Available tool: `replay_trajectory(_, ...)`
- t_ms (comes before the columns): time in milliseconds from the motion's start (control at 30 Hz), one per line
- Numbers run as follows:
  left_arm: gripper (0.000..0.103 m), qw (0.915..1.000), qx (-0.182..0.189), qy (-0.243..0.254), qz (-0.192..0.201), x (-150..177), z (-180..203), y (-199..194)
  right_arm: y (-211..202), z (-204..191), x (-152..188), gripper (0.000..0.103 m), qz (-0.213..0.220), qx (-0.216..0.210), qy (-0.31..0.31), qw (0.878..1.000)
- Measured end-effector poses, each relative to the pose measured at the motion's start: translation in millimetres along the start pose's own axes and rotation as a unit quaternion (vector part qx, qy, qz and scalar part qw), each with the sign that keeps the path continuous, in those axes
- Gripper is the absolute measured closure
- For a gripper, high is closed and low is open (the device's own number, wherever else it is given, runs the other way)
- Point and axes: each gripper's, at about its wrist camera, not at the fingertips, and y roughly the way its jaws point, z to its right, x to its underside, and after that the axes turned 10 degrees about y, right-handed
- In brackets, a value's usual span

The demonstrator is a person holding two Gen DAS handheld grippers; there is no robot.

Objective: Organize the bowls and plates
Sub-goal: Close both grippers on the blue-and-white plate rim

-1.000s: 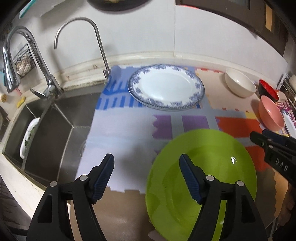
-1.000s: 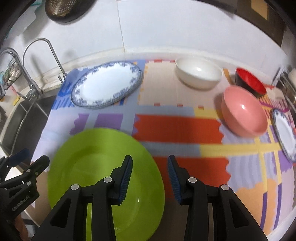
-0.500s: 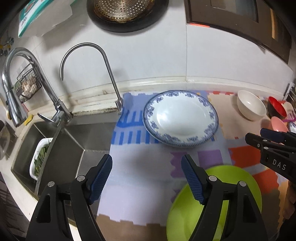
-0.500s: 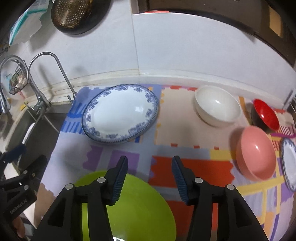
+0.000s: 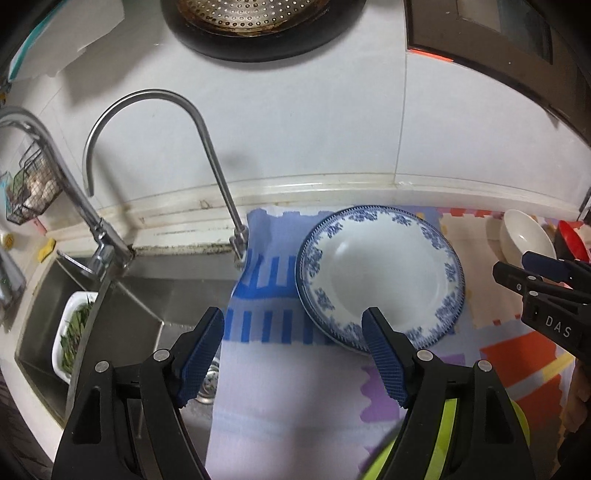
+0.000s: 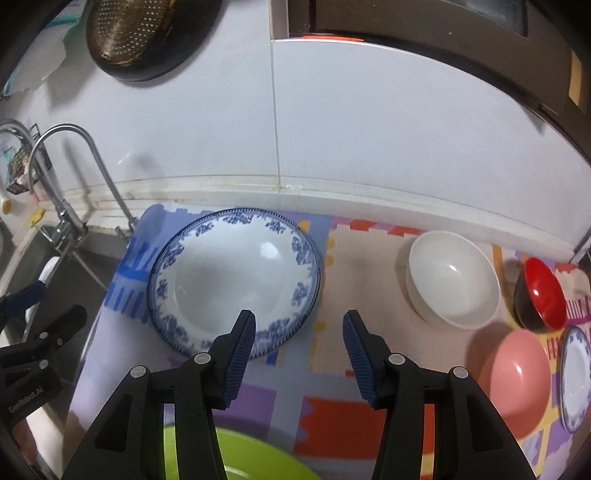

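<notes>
Both of my tongs stand apart with nothing between the pads: the left gripper (image 5: 293,354) has its jaws wide, and the right gripper (image 6: 299,350) has a narrower gap. Ahead of both lies the blue-patterned plate (image 6: 234,282), flat on the coloured mat (image 6: 354,417) near the back wall; from the left wrist view it appears to sit on a second plate of the same pattern, though I cannot be sure. The green plate (image 6: 243,458) lies on the mat at the near edge, under both grippers and apart from the blue-patterned one. To the right along the mat sit the white bowl (image 6: 454,280), then the red bowl (image 6: 543,299) with its black outside, with the pink bowl (image 6: 517,380) in front of them and a small blue-rimmed plate (image 6: 576,376) at the far right edge. To the left of the mat is the sink (image 5: 122,314) with two faucets (image 5: 155,110) and a white tray of greens (image 5: 75,328) inside it. A metal colander (image 6: 136,29) hangs on the wall above.
</notes>
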Motion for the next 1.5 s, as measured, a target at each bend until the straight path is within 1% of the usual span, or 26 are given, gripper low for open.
replay_trajectory(133,0.026,0.9999,-0.009,0.005,-0.001,-11,-1,20,19,1,-13,0.053,-0.010,0.003,0.005,1.000)
replay_trajectory(333,0.026,0.9998,0.007,-0.003,-0.019,-20,-2,54,49,6,-28,0.053,-0.029,0.006,0.020,0.999)
replay_trajectory(433,0.027,0.9997,0.002,0.000,-0.026,-23,0,72,65,9,-31,0.053,-0.038,0.008,0.025,0.999)
replay_trajectory(667,0.027,0.9989,0.009,0.001,-0.047,-28,3,108,98,15,-36,0.053,-0.061,0.019,0.031,0.997)
replay_trajectory(867,0.028,0.9977,0.020,-0.003,-0.064,-27,5,132,116,18,-35,0.053,-0.078,0.018,0.032,0.996)
replay_trajectory(1200,0.033,0.9967,0.030,-0.004,-0.075,-29,8,148,130,28,-33,0.053,-0.095,0.017,0.039,0.995)
replay_trajectory(1300,0.034,0.9963,0.036,-0.006,-0.077,-30,8,151,132,30,-34,0.053,-0.101,0.010,0.041,0.994)
replay_trajectory(1367,0.038,0.9961,0.037,-0.006,-0.080,-30,7,153,133,31,-33,0.053,-0.103,0.006,0.040,0.994)
replay_trajectory(1500,0.043,0.9950,0.046,-0.008,-0.088,-29,6,158,134,30,-35,0.053,-0.102,0.009,0.036,0.994)
